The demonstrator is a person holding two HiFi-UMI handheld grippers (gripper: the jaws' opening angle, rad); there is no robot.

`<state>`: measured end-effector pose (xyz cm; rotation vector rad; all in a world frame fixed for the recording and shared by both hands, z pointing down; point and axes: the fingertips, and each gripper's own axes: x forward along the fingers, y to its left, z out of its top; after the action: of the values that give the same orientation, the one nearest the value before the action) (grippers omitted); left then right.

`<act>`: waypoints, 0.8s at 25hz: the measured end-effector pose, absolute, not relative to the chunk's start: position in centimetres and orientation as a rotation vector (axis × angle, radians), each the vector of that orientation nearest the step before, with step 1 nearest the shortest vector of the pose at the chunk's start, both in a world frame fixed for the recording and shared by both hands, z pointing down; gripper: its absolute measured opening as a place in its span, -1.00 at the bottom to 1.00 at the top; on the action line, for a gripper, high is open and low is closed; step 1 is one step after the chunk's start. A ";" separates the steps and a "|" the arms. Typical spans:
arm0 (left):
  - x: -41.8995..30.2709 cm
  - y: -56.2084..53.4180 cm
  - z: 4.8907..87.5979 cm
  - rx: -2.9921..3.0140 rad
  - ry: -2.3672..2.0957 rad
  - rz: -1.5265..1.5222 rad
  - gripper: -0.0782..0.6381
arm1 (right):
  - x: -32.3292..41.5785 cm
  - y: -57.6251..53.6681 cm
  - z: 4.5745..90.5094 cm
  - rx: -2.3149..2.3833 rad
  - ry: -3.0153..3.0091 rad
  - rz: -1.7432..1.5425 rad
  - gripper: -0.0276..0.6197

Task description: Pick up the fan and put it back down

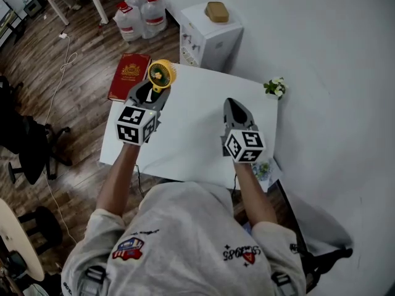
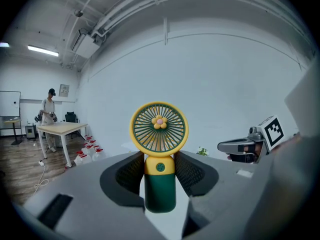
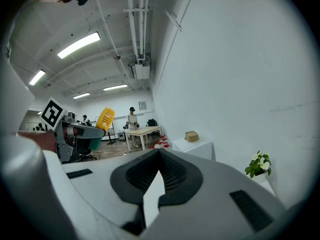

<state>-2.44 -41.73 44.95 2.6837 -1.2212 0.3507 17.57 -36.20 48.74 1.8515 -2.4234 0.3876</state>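
A small fan (image 1: 162, 74), with a yellow round head and a green handle, stands upright over the far left corner of the white table (image 1: 191, 137). My left gripper (image 1: 153, 90) is shut on it. In the left gripper view both pads press the green handle (image 2: 160, 189) and the yellow head (image 2: 159, 128) rises above the jaws. Whether the fan's base touches the table I cannot tell. My right gripper (image 1: 231, 103) hovers over the table's middle right, jaws together and empty; its own view shows its tips (image 3: 159, 151) meeting, with the fan (image 3: 104, 118) off to the left.
A red book (image 1: 128, 76) lies on the floor beside the table's left corner. Behind the table stand a white cabinet (image 1: 210, 39) with a tan object (image 1: 216, 12) and several water bottles (image 1: 141, 14). A small flowering plant (image 1: 275, 87) sits at the table's far right corner.
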 end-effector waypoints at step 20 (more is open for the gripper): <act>-10.4 -41.1 55.1 2.464 -1.320 0.545 -0.28 | 12.8 -36.3 51.4 1.724 -2.448 0.421 -0.93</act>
<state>-10.35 -41.14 55.06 2.4640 -1.3203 0.5446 12.83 -36.34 51.36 1.7241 -2.4481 0.4211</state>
